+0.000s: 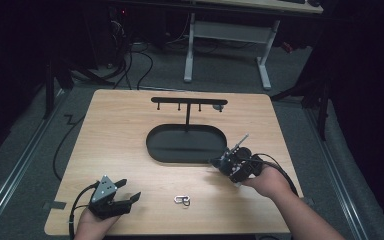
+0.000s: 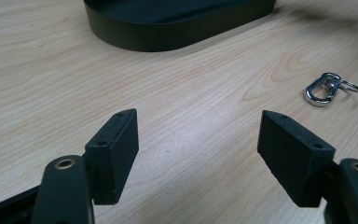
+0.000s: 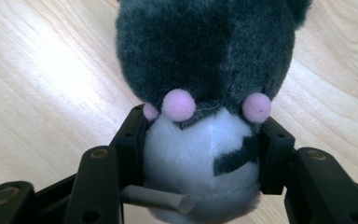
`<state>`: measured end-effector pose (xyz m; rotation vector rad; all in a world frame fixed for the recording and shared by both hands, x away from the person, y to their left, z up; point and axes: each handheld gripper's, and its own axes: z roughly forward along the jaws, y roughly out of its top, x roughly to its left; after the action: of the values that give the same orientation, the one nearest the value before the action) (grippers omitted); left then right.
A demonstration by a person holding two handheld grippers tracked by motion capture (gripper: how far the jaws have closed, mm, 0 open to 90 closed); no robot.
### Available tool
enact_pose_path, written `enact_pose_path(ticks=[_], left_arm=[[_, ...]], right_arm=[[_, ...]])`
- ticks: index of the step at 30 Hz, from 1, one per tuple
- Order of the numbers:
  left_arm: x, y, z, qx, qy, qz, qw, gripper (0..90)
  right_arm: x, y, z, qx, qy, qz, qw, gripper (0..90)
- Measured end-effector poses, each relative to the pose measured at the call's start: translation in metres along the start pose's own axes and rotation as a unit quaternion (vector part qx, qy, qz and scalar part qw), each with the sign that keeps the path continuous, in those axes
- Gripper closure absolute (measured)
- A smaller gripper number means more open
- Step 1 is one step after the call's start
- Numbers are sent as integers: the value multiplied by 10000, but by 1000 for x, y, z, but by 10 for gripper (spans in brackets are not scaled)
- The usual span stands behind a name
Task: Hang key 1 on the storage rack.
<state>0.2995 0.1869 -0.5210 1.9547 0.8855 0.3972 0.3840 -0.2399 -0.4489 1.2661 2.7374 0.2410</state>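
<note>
A plush toy, dark grey above and white below with pink pom-poms, sits clamped between the jaws of the right gripper, pressed in on both sides. That gripper is near the table's right edge, just beside the near right end of the black oval tray. A silver clip lies near the front edge. The left gripper, at the front left corner, stands open over bare wood.

Dim room, lit tabletop, soft shadows, slight glare
</note>
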Motion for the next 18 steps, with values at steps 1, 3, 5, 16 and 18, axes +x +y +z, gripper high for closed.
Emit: enact_pose_path(ticks=[1, 3, 5, 16, 18], left_arm=[[0, 0, 0, -2, -1, 3, 10000, 298], [0, 0, 0, 0, -13, -3, 10000, 298], [1, 0, 0, 10, -20, -13, 10000, 298], [1, 0, 0, 2, -15, -11, 10000, 298], [1, -1, 0, 11, -16, -5, 10000, 298]], right_arm=[[1, 1, -7, 11, 14, 48, 10000, 480], [1, 1, -12, -38, 2, 31, 10000, 480], [0, 1, -17, -52, 24, 62, 10000, 480], [-4, -3, -41, -85, 45, 203, 9997, 479], [-6, -3, -42, -101, 60, 164, 9998, 479]])
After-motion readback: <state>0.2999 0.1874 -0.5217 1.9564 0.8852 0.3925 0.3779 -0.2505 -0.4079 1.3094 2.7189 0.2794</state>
